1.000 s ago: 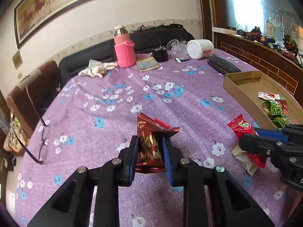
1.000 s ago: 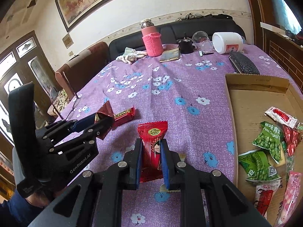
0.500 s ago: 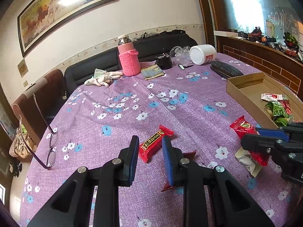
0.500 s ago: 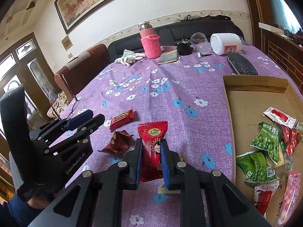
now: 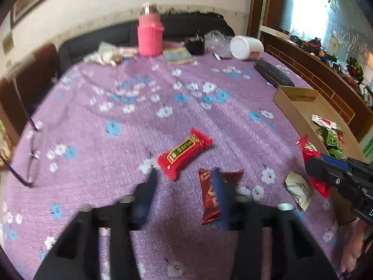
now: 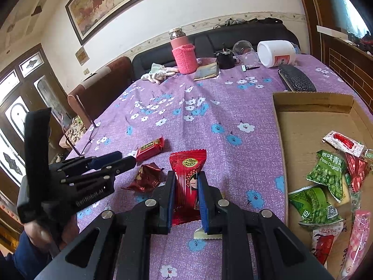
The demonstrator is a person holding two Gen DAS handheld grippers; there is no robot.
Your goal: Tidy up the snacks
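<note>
Left gripper [image 5: 184, 182]: its jaws were opening, nothing gripped between them; in the left wrist view it sat low in the frame, blurred, above the table.
Red bar [image 5: 184, 152]: lay flat on the cloth near the middle of the left wrist view, just beyond the left gripper's spread fingers and apart from them.
Dark red wrapper [image 5: 209, 196]: lay crumpled on the table, partly behind the left gripper's right-hand finger; whether the finger touched it could not be told.
Right gripper [image 6: 186, 198]: clenched on a red packet [image 6: 187, 179], low centre of the right wrist view, the packet standing upright between the blue pads.
White packet [image 5: 298, 190]: lay on the cloth at the right of the left wrist view, just under the right gripper.
Box [image 6: 312, 103]: open cardboard box at the right of the right wrist view, lying on the table.
Snacks in box: green pea bags [image 6: 328, 172], a white and red sachet [image 6: 342, 142] and a pink packet [image 6: 357, 238] lay loosely along its right side.
Table [image 6: 209, 107]: covered with a purple flowered cloth.
Far edge: a pink flask [image 6: 183, 53], a white jar [image 6: 276, 52] on its side and a dark case [image 6: 296, 78].
Glasses [image 5: 32, 163]: lay at the left edge of the table.
</note>
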